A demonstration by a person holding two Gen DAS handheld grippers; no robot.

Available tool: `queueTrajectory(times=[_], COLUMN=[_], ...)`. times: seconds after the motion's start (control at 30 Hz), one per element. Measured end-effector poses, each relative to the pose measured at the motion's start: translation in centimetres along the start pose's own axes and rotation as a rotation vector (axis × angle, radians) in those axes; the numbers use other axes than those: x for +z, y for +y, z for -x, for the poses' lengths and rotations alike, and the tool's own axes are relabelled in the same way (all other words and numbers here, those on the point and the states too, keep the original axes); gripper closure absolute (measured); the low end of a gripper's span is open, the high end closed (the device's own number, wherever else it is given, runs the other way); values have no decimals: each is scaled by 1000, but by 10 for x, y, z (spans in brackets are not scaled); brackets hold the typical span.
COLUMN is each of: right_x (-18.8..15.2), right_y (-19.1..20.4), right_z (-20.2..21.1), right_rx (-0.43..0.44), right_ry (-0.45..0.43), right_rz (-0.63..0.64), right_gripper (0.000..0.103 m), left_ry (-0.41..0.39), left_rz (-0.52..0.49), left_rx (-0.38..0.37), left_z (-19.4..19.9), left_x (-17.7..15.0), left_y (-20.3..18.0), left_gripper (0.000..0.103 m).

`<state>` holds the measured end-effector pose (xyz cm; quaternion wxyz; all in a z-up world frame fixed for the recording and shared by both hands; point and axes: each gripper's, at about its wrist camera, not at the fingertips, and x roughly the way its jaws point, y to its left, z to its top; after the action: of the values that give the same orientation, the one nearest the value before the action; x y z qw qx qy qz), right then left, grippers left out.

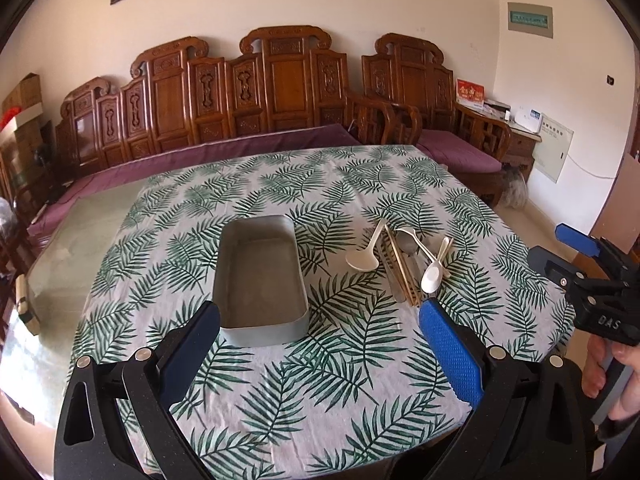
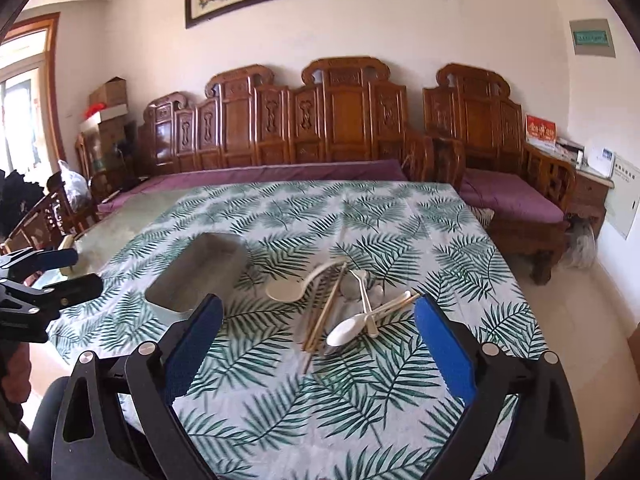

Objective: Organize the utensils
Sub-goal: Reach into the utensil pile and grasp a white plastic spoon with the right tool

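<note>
hovering above the near edge of the table [image 1: 100,216], the left gripper [image 1: 320,320] has its jaws spread wide, nothing between them. right gripper [image 2: 318,316] likewise wide apart and holding nothing, hanging over the near part of the leaf-print cloth [image 2: 360,420].

container: one grey metal tray [image 1: 262,280], rectangular with rounded corners, sitting on the cloth ahead of the left gripper. inside is bare; only its flat floor and walls show. in the right wrist view the same tray [image 2: 200,276] lies left of the utensils, its near end partly hidden behind the left-hand finger.

utensils: loose pile on the cloth just right of the tray, apart from it, none in the tray.
- large white spoon [image 1: 362,258], bowl toward the camera, nearest the tray.
- pair of wooden chopsticks [image 1: 404,268] lying side by side, next to the large spoon.
- metal spoon [image 1: 408,236], resting across the pile.
- small white spoon [image 1: 433,276], bowl at the near end, on the far right of the pile.

items overlap; exact count under the pile cannot be told.

right gripper also shows at the right edge of the left wrist view, a hand [image 1: 624,376] around its grip.
</note>
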<state>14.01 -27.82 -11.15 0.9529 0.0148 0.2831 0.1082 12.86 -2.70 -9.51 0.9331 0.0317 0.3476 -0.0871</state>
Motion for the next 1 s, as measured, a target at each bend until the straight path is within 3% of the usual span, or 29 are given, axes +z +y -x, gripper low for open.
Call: queueTrajectory(times=[0.27, 0.47, 0.77, 1.0], right_x=[-1, -12, -33, -42], right_y=[-50, -75, -64, -58], right_z=[-69, -117, -173, -209], right_rx=[-45, -21, 85, 34], right_ry=[100, 191, 307, 369], right_rz=[-49, -76, -67, -32], right_gripper=[16, 29, 45, 47], left_ry=[53, 101, 142, 160], left_rz=[-19, -39, -34, -6], left_rx=[-34, -64, -92, -95], left_z=[-45, -83, -126, -143], left_x=[10, 17, 21, 21], left_y=[-7, -19, -28, -30], left_gripper=[6, 6, 7, 8])
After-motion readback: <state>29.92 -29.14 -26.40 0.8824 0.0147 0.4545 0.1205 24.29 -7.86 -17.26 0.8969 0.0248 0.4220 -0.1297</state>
